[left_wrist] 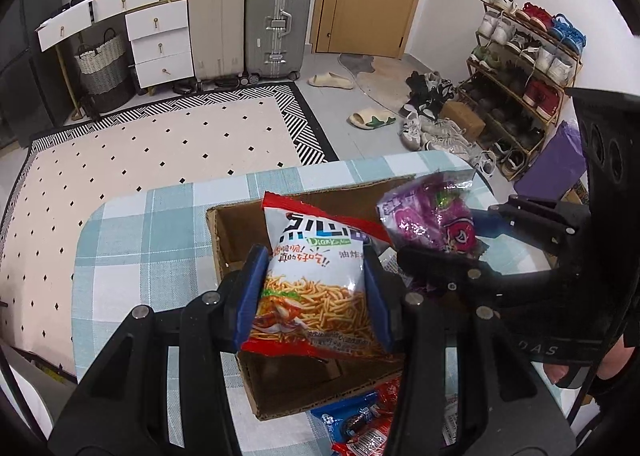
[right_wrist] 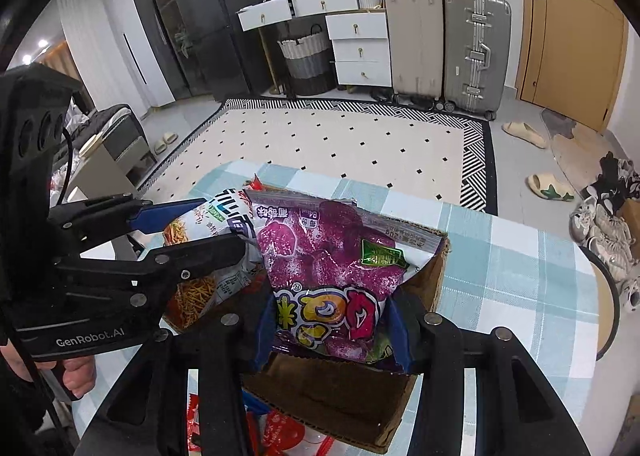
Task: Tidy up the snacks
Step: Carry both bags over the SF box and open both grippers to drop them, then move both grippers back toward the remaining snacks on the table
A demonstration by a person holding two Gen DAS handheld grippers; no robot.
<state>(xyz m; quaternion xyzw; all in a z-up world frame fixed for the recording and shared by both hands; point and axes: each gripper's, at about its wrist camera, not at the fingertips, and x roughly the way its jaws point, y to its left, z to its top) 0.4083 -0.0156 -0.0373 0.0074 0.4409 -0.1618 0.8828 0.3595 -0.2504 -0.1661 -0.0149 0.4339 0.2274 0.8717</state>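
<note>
My left gripper [left_wrist: 314, 292] is shut on a white and red bag of fried noodle sticks [left_wrist: 316, 276] and holds it over the open cardboard box [left_wrist: 224, 232]. My right gripper [right_wrist: 332, 316] is shut on a purple snack bag [right_wrist: 328, 268] and holds it over the same box [right_wrist: 432, 280]. In the left wrist view the right gripper [left_wrist: 472, 252] and its purple bag [left_wrist: 432, 215] are just right of the noodle bag. In the right wrist view the left gripper [right_wrist: 192, 232] and noodle bag [right_wrist: 208, 252] are at left. More red and blue snack packets [left_wrist: 360, 420] lie in front of the box.
The box sits on a small table with a blue checked cloth [left_wrist: 132, 256]. Beyond are a dotted rug [left_wrist: 160, 151], two suitcases [left_wrist: 248, 19], white drawers [left_wrist: 160, 39], a shoe rack [left_wrist: 520, 67] and loose shoes and slippers on the floor.
</note>
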